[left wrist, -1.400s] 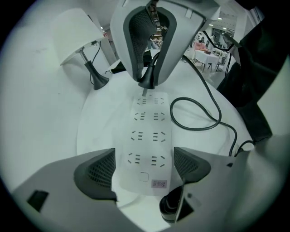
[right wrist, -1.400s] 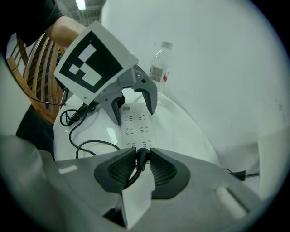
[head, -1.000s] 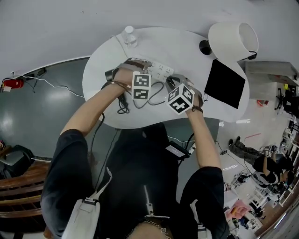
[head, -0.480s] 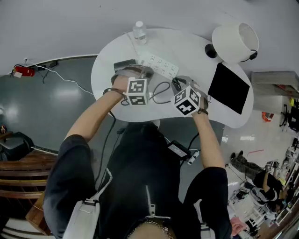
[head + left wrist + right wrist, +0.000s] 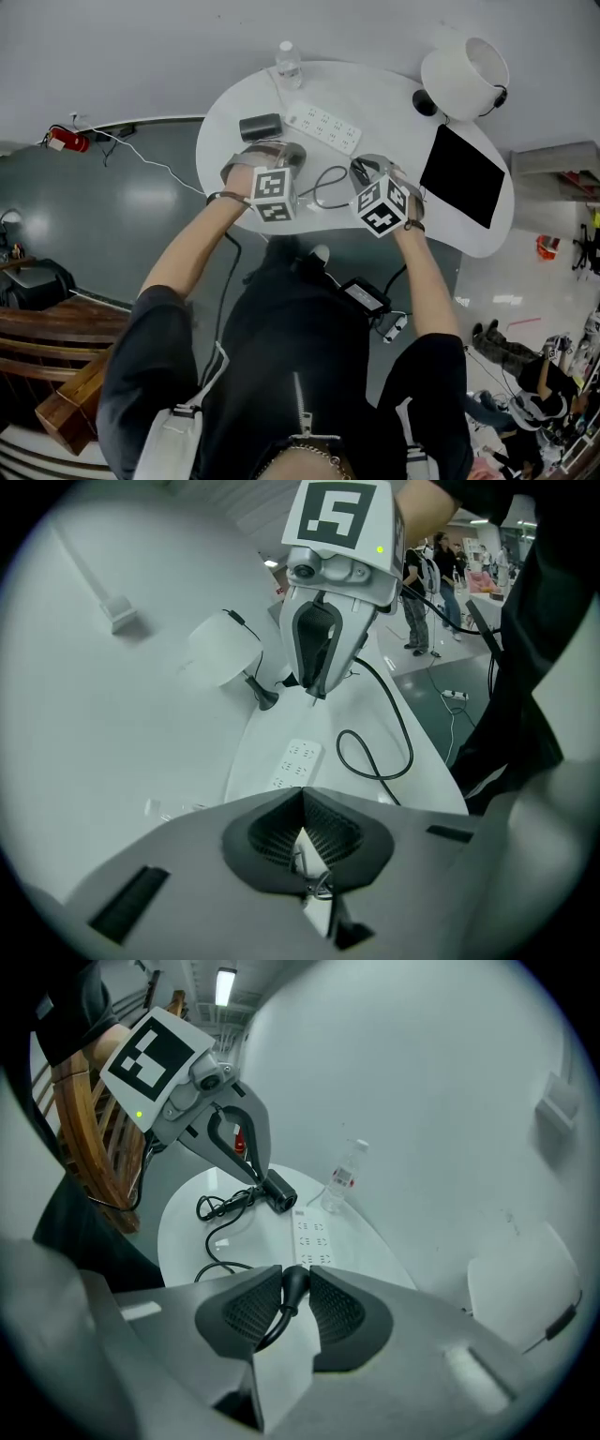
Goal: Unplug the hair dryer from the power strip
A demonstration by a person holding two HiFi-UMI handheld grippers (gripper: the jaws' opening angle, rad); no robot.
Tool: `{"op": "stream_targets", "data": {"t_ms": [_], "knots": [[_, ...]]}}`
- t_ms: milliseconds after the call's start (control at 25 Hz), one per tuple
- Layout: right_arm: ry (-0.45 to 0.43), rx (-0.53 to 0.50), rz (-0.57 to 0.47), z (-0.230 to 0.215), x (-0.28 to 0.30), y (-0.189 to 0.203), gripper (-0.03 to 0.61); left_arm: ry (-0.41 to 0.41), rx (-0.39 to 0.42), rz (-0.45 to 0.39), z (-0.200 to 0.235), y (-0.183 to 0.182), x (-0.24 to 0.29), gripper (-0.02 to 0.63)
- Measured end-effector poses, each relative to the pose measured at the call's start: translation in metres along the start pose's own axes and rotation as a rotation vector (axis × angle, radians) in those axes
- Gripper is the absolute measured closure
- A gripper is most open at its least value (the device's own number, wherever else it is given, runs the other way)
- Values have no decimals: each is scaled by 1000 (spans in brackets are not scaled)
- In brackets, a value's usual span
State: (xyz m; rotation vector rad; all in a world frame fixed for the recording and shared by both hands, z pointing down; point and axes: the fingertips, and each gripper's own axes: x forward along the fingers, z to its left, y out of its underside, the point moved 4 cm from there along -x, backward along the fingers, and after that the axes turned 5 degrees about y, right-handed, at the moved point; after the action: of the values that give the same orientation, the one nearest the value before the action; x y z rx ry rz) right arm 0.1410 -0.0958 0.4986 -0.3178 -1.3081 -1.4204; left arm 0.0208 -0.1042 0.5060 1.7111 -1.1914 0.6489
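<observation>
Plug (image 5: 293, 1288): grasped in our right gripper (image 5: 295, 1269) jaws, apparently clear of the power strip (image 5: 323, 127). Left gripper (image 5: 302, 790): jaws clenched, empty. Hair dryer (image 5: 261, 126): far left on the surface (image 5: 375, 94), just beside the strip. Next, we judge: set the plug down.

Your head camera looks steeply down from above onto the white table (image 5: 384, 108), far enough off to take in its whole top. The camera on your left gripper (image 5: 304, 846) faces close along its jaws across the table toward your right gripper (image 5: 314, 688), whose camera faces back the other way. All three views share the power strip (image 5: 323, 127).
</observation>
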Motion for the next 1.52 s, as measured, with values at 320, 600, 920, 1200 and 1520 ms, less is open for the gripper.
{"op": "stream_targets", "data": {"t_ms": [320,600,920,1200,1520], "knots": [[42,20,-73,7,-32,1,486,-77,-97,-9,-7,-4,-34,601],[99,84,-147,12,-53,3,575,-134,-218,-49,-10,1,-58,601],[96,111,-132,14,-48,14,575,-133,-239,-58,-14,4,-57,601],[107,124,-131,6,-51,15,575,-131,-252,-74,-8,3,-55,601],[111,151,-135,7,-54,21,575,-112,-263,-84,-10,2,-49,601]]}}
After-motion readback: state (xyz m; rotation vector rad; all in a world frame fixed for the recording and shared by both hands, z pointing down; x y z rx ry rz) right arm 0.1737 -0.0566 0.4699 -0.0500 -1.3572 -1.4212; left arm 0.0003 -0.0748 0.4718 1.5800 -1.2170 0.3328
